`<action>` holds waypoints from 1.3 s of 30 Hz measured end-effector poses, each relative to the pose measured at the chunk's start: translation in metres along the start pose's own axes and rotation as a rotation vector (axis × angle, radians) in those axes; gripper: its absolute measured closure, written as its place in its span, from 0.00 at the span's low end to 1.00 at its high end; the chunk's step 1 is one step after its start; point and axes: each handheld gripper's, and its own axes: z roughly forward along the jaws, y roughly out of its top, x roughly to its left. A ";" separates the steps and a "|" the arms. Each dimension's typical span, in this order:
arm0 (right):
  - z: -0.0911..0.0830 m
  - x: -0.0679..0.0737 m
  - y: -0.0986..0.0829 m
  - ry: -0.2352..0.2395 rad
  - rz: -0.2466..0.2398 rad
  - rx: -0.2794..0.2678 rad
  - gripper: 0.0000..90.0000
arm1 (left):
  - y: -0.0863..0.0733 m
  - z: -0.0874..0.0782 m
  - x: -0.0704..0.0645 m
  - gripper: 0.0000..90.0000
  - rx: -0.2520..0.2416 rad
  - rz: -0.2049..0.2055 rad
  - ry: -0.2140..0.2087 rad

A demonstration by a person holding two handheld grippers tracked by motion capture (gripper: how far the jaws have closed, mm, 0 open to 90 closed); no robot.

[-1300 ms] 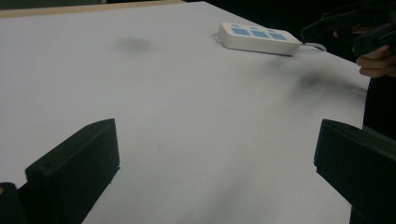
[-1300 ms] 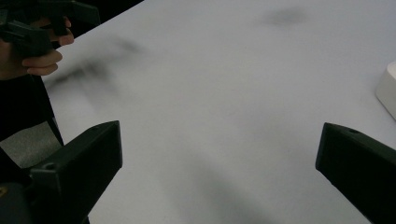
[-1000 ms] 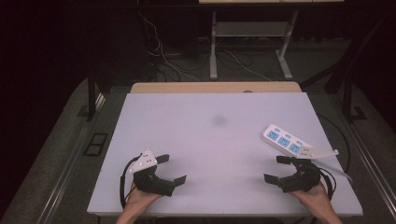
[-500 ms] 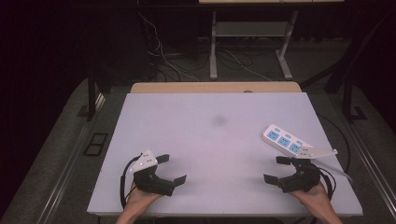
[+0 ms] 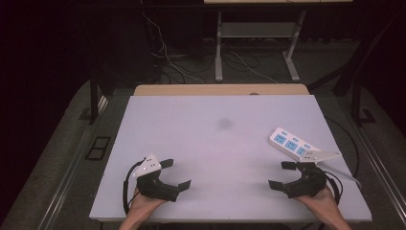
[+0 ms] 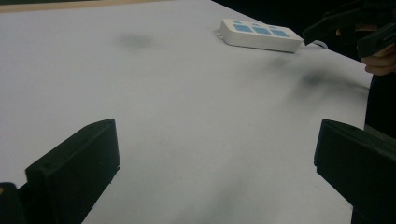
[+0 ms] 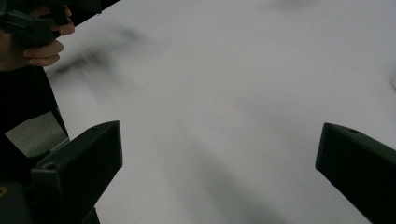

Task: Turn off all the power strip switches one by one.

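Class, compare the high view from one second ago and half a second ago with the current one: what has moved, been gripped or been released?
Nothing visibly changed. The left gripper and right gripper rest open near the front edge of the table, holding nothing, and the power strip lies in the same spot beyond the right gripper.

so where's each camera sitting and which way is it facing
High view: above the near table edge, looking forward and down on the table; both forearms, left tool and right tool show.
Left gripper view: rides the left tool, facing across the table to the power strip; its open jaws show.
Right gripper view: rides the right tool, facing the bare tabletop; open jaws show.
Shared: high and left views both show the power strip.
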 end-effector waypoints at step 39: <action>-0.032 -0.022 0.036 -0.046 -0.017 0.076 0.01 | -0.002 0.001 -0.001 0.00 0.000 -0.010 0.002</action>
